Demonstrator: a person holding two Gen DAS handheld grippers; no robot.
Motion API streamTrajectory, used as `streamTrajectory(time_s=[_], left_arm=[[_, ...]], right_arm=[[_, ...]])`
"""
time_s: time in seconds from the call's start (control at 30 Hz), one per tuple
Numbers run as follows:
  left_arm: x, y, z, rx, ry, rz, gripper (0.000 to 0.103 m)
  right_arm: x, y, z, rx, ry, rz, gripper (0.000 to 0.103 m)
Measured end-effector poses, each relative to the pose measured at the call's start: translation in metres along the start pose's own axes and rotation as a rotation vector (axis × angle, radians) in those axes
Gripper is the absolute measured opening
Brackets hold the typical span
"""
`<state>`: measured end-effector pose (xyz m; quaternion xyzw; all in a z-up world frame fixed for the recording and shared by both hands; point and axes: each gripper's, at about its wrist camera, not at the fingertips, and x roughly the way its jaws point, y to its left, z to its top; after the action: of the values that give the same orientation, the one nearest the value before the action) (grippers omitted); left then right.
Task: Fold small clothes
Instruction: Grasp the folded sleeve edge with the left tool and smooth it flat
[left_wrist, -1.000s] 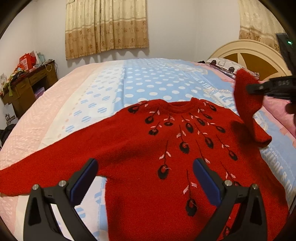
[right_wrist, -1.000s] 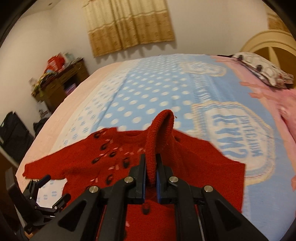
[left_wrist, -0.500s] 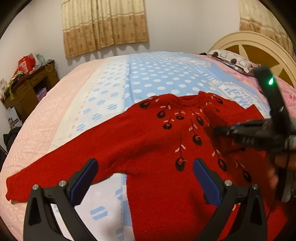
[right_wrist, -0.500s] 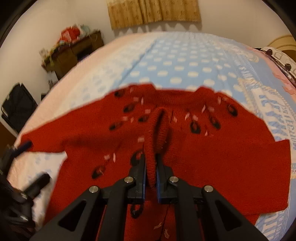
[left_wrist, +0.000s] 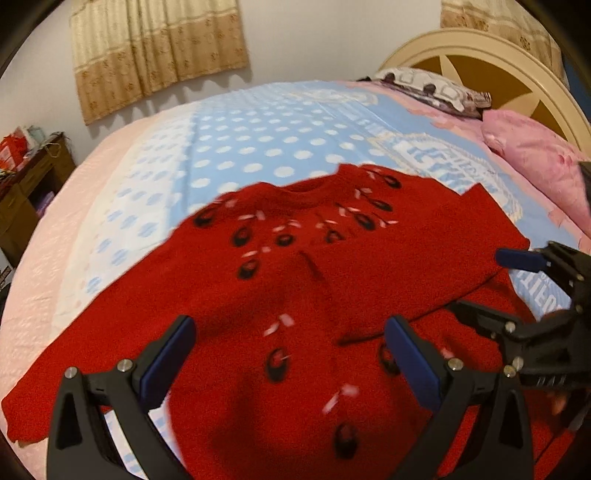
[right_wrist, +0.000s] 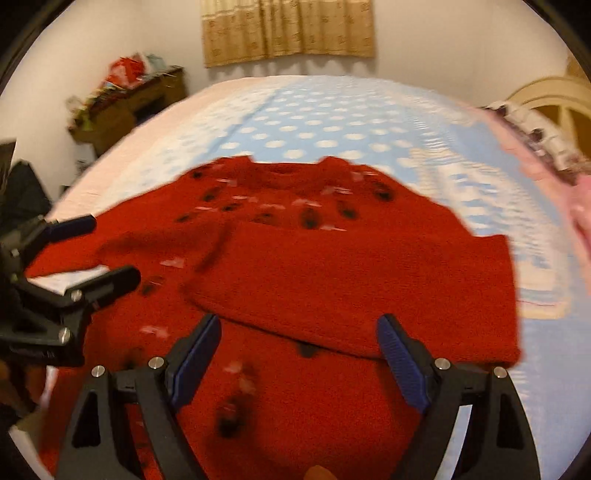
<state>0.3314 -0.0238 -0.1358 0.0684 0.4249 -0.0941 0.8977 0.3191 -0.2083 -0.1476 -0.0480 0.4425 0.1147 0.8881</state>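
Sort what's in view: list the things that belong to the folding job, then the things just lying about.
Job: red sweater, its folded sleeve, left gripper, right gripper, its jaws opening.

Lying about: pink pillow, patterned pillow, curtains, cluttered desk.

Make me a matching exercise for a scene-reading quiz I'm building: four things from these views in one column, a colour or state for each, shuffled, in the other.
Things:
1. red sweater
2. pillow
3. curtain
4. right hand-held gripper

States:
A. beige, hanging on the wall
B. pink, by the headboard
C. jaws opening, nothing between them
D. one sleeve folded across its front

Pairs: 1-D, 2-B, 3-A, 4-C
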Motion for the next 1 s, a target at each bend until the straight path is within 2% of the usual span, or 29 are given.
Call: streamTrajectory(time_s=[0.03,0.1,0.23,0.3,0.43,0.5,0.57,0.6,0.67,0.83,1.0], left_arm=[[0.005,-0.005,0.002,0.010,0.011,-0.007,0.103],[0.018,-0.017,0.006,0.029,0.031,-0.013,0.097],[0.048,-0.036,0.009,0.063,0.097,-0.023,0.074],[0.061,-0.041,0.009,0.060,0.131,-0.027,0.069],[0.066,-0.042,0.012,0.018,0.116,-0.048,0.066],[0.065,-0.040,0.013,-0.006,0.112,-0.072,0.058],[0.065,-0.039,0.015,-0.010,0.100,-0.082,0.035],[0.064,-0.040,0.015,-0.008,0.099,-0.076,0.030],[0.060,-0.041,0.016,-0.005,0.089,-0.095,0.014],[0.053,-0.044,0.019,0.016,0.068,-0.117,0.010],[0.038,-0.029,0.025,-0.027,0.032,-0.134,0.010]], right_arm=[[0.001,-0.004,-0.003,0.003,0.003,-0.032,0.086],[0.001,-0.011,-0.007,0.015,0.003,-0.042,0.086],[0.002,-0.023,-0.016,0.043,0.004,-0.074,0.087],[0.002,-0.027,-0.018,0.047,-0.003,-0.082,0.087],[0.002,-0.033,-0.022,0.066,-0.009,-0.077,0.087],[0.002,-0.036,-0.023,0.075,-0.010,-0.068,0.087],[0.002,-0.039,-0.024,0.088,-0.018,-0.063,0.087],[0.002,-0.039,-0.024,0.092,-0.021,-0.060,0.087],[0.003,-0.041,-0.026,0.102,-0.019,-0.052,0.087],[0.006,-0.043,-0.028,0.116,-0.014,-0.046,0.087],[0.000,-0.047,-0.030,0.138,-0.042,-0.019,0.087]])
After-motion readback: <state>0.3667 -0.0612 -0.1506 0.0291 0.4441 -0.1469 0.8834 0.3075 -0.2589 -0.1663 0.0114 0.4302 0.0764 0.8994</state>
